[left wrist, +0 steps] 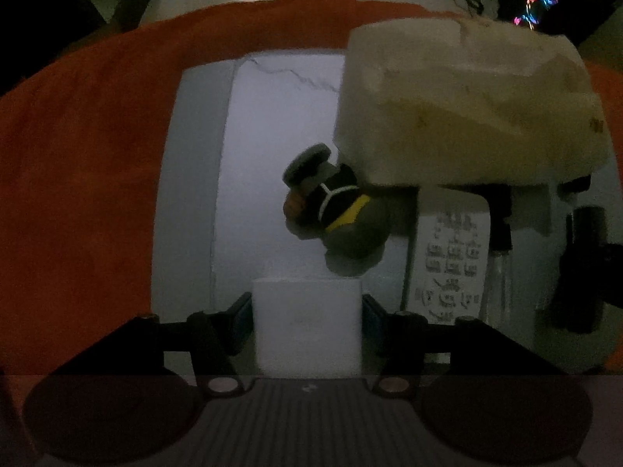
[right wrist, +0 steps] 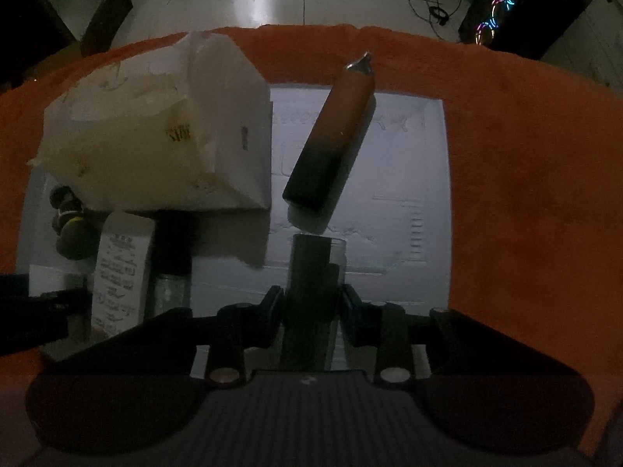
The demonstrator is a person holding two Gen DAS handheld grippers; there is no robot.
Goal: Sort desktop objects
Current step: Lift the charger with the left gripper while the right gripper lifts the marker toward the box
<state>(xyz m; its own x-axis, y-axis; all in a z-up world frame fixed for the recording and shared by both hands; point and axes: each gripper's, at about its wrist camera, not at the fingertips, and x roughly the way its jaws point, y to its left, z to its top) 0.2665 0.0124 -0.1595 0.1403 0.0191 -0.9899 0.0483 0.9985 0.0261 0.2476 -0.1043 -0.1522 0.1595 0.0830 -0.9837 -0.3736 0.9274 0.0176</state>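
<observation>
Apparently left fingers [left wrist: 241,323] clamp white box [left wrist: 306,327] | right fingers [right wrist: 272,307] clamp dark bottle [right wrist: 311,295]

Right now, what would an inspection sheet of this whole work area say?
Surface: orange fuzzy cloth under a white embossed tray.
Job's things: small white box; dark tube; orange-to-black tapered tube; printed white box; dark toy figure.
Clutter: crumpled white carton.
Claws: left claw shut on the white box; right claw shut on the dark tube.
Cables: black cable on floor.
Surroundings: tiled floor, coloured light rings.
</observation>
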